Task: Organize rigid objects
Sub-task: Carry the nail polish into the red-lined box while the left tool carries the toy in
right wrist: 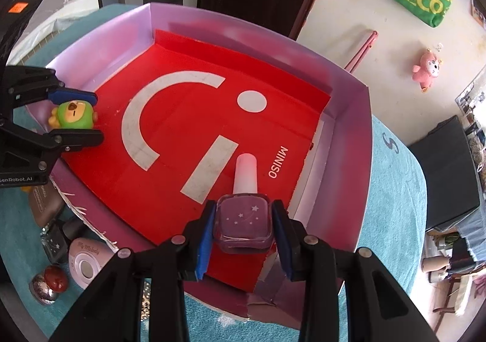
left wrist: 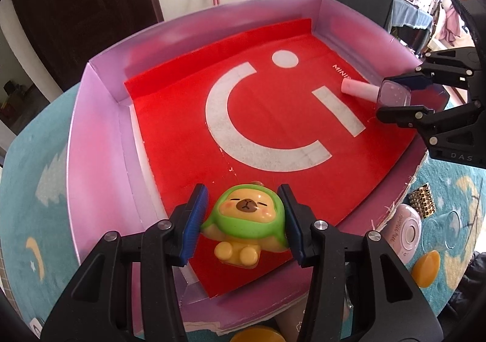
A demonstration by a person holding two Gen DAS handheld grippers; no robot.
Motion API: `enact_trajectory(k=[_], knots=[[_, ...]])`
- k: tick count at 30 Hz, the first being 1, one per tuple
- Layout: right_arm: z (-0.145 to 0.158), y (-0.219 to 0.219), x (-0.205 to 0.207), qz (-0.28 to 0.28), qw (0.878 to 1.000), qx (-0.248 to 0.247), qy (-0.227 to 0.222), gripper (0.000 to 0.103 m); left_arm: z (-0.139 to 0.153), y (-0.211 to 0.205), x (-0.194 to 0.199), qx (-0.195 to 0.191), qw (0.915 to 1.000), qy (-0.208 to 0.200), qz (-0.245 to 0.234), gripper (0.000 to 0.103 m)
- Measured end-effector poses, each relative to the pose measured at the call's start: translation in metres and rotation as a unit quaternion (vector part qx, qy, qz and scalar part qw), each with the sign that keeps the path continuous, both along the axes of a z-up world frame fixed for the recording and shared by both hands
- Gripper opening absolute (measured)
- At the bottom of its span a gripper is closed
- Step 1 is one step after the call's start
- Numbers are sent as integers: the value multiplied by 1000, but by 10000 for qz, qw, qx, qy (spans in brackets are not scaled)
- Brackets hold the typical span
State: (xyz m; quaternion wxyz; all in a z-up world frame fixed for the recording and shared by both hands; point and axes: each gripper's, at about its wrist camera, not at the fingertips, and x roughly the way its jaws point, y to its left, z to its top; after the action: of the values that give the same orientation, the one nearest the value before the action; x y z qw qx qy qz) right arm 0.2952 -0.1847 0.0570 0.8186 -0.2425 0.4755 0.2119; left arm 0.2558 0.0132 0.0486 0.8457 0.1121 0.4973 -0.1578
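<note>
Left wrist view: the left tongs (left wrist: 243,217) are bracketing a capybara figurine in a green hood (left wrist: 247,217), which is lying on its back on the red MINISO liner (left wrist: 182,117) near the front edge of the lilac cardboard box (left wrist: 100,117). The blue pads (left wrist: 194,220) are sitting just beside the hood on both sides; whether they are pressing it or standing slightly off cannot be told, so the grip is uncertain. Right wrist view: the right tongs (right wrist: 243,226) are framing a purple nail polish bottle (right wrist: 244,223) with a pale pink cap (right wrist: 246,172), which is lying flat on the liner near the box's right wall. A narrow gap is showing at each side of the glass, so these tongs are appearing parted and not clamped on it. Outside the box, on the teal worktop cloth (right wrist: 395,184), a lilac My Melody case (right wrist: 86,263), a red-topped knob (right wrist: 50,282) and an amber disc (left wrist: 426,267) are waiting, apparently unsorted.

Risks, as judged from this moment: the figurine's rounded, glossy hood is offering little flat surface, so an uneven squeeze or an early lift could be twisting it out sideways. The bottle's smooth glass could be rolling or sliding if a pad drags it during withdrawal. The loose liner is looking liable to shift, and a low pass could be catching the frayed front wall.
</note>
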Motion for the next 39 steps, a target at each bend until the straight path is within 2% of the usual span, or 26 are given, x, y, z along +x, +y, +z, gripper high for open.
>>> enact_trajectory(k=[11,25,39], knots=[[-11,13,4,286,9977,-575,194,38,-2,1,6,29,9999,150,-28,46],[-14,12,20,363,9955,-512,716,38,-3,1,14,25,9991,388,-172,46],[-11,12,32,394,9948,-526,781,37,-4,2,12,26,9992,377,-164,46]])
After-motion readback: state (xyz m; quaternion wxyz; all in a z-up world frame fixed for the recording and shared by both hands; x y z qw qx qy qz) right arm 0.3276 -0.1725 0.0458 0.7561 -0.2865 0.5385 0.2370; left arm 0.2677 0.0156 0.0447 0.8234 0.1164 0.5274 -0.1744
